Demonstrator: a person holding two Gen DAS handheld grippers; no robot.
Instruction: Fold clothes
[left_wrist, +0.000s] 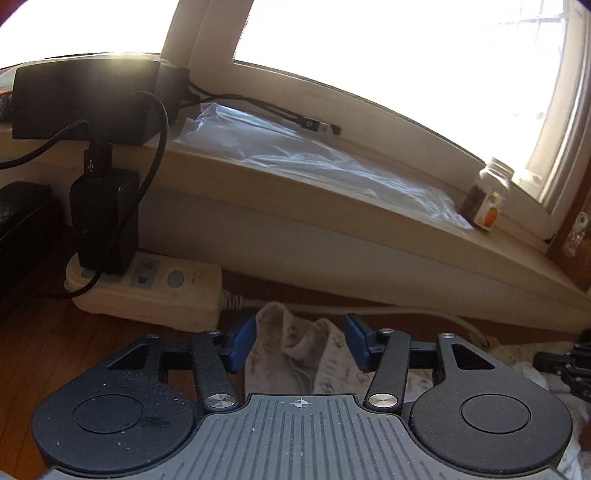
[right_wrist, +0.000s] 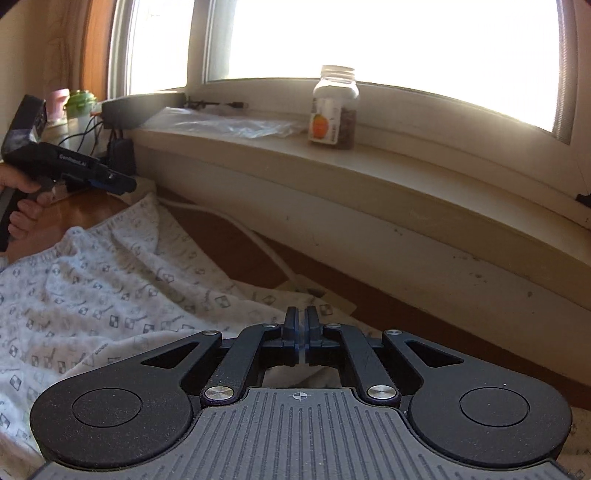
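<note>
Patterned garment (right_wrist: 110, 295) lies spread on the wooden surface (left_wrist: 55, 350) below the windowsill (right_wrist: 369, 173). A bunched-up fold of it rises between the left gripper's (left_wrist: 300, 341) jaws, which stand apart and do not press it. Farther along the windowsill, the right gripper's (right_wrist: 303, 332) jaws are nearly closed just above the garment's edge; whether cloth is pinched between them cannot be told.

We count two grippers (left_wrist: 301, 341) (right_wrist: 302, 332), one patterned garment (right_wrist: 110, 291), one jar (right_wrist: 334, 109), one power strip (left_wrist: 147, 291) and one plastic bag (left_wrist: 314, 166).
</note>
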